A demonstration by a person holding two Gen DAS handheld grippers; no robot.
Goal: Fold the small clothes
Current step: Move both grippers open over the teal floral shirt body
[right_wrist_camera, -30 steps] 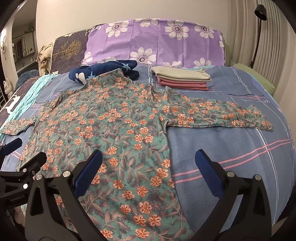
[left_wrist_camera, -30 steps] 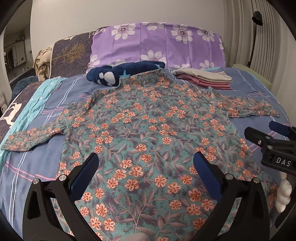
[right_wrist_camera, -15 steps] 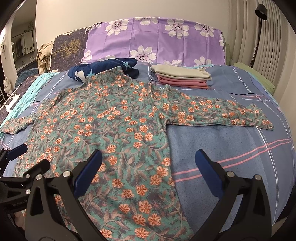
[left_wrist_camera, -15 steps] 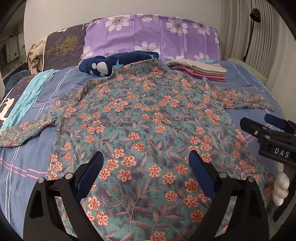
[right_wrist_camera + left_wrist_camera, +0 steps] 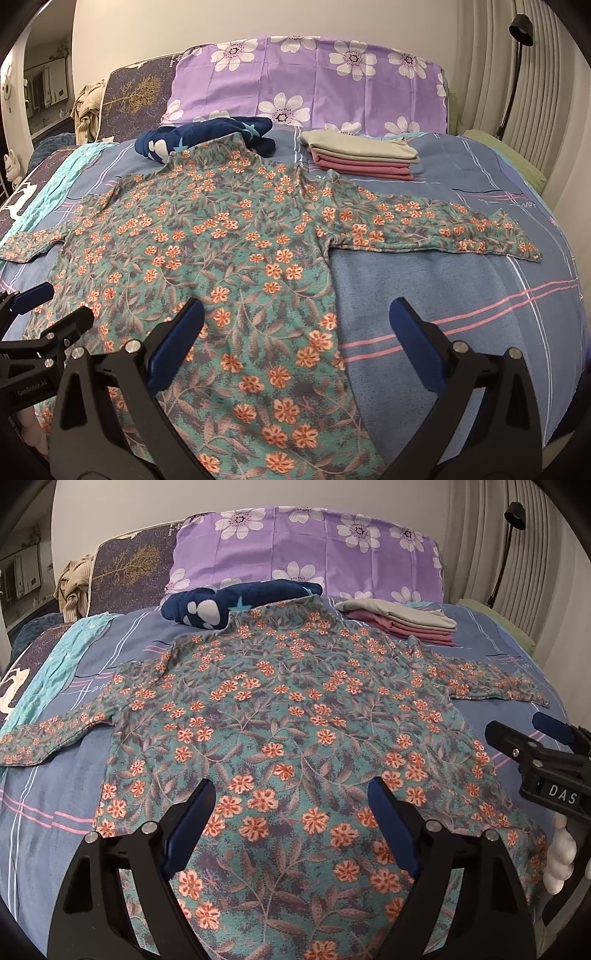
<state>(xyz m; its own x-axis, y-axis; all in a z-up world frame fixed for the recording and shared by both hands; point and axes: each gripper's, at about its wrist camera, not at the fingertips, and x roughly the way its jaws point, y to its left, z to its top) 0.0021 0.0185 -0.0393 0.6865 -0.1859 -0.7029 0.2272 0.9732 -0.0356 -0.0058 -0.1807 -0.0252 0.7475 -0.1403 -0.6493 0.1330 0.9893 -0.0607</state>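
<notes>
A long-sleeved teal shirt with orange flowers (image 5: 295, 701) (image 5: 207, 240) lies flat on the bed, front up, collar at the far end and both sleeves spread out to the sides. My left gripper (image 5: 290, 786) hovers over the shirt's lower body. Its jaws are closing, and nothing is pinched between them. My right gripper (image 5: 295, 306) stands open above the shirt's right hem edge and the bare sheet. Each gripper shows at the edge of the other's view, the right gripper (image 5: 517, 746) and the left gripper (image 5: 48, 306).
A folded stack of pink and beige clothes (image 5: 362, 155) sits at the far right of the blue striped sheet (image 5: 443, 295). A crumpled navy garment (image 5: 207, 136) lies by the collar. Behind are a purple flowered pillow (image 5: 306, 554) and a black lamp (image 5: 517, 37).
The left gripper's jaws have come closer together over the shirt. The right gripper and the shirt have not moved.
</notes>
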